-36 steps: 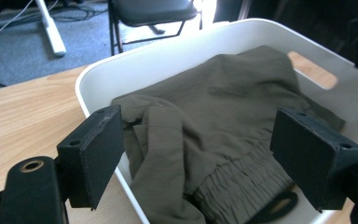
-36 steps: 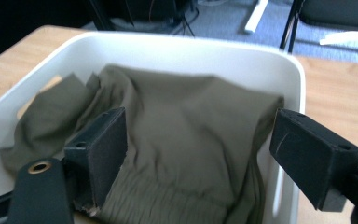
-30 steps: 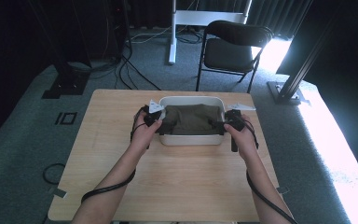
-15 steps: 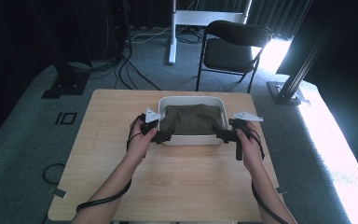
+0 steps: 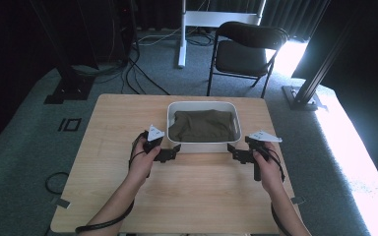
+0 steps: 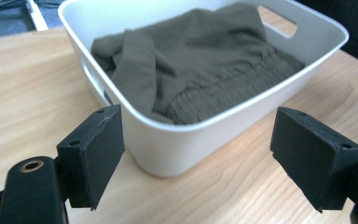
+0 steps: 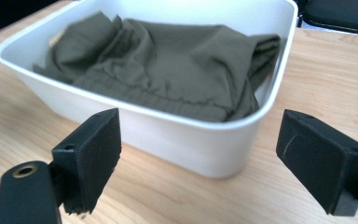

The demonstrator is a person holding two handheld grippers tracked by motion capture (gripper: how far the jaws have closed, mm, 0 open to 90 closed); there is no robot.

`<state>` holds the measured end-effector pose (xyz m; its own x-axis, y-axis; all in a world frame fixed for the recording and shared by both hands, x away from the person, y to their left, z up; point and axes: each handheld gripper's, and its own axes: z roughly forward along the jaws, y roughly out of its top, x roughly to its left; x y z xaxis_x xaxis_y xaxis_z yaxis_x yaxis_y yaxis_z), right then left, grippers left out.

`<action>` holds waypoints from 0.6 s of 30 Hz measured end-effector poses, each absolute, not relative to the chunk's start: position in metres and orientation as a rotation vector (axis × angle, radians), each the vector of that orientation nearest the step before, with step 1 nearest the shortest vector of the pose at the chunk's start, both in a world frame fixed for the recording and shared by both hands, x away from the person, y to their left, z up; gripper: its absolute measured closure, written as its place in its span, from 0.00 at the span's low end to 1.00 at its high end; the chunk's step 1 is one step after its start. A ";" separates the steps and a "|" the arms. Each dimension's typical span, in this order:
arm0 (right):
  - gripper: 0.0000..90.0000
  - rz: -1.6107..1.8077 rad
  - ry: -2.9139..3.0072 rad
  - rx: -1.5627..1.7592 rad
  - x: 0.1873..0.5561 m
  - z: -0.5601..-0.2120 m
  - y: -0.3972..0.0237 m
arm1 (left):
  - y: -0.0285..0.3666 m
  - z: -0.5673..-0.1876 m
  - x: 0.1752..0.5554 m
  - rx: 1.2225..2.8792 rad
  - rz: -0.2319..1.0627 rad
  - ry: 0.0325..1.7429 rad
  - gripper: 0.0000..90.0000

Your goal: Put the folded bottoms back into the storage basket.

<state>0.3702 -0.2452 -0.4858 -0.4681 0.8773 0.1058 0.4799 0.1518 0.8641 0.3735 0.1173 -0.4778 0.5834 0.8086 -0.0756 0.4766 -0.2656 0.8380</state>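
Observation:
A white plastic tub [image 5: 203,146] stands at the far middle of the wooden table [image 5: 187,196], with a crumpled olive-green garment [image 5: 204,125] inside. My left gripper [image 5: 172,151] hovers near the tub's near left corner, open with nothing between its jaws. My right gripper [image 5: 232,151] sits off the near right corner, also open and empty. The left gripper view looks over the tub [image 6: 177,140] and garment [image 6: 200,60] between wide jaws [image 6: 198,158]. The right gripper view has the tub [image 7: 182,135] and garment [image 7: 168,60] just beyond its spread jaws [image 7: 200,158].
A black folding chair [image 5: 246,46] stands behind the table's far edge, with a white desk leg [image 5: 183,29] and cables on the floor beyond. A black metal frame post [image 5: 320,73] rises at the right. Bare tabletop stretches in front of the tub.
Both grippers have drawn back from the tub's two ends toward the near side and sunk a little. The tub and garment have stayed in place.

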 end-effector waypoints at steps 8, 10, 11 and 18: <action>0.15 1.218 2.030 1.292 0.358 -0.505 -0.251 | 0.127 -0.496 0.367 1.938 0.461 1.058 0.21; 0.15 1.202 2.037 1.301 0.355 -0.511 -0.253 | 0.129 -0.500 0.365 1.942 0.452 1.061 0.21; 0.15 1.202 2.037 1.301 0.355 -0.511 -0.253 | 0.129 -0.500 0.365 1.942 0.452 1.061 0.21; 0.15 1.187 2.034 1.345 0.347 -0.525 -0.262 | 0.140 -0.511 0.355 1.948 0.452 1.083 0.21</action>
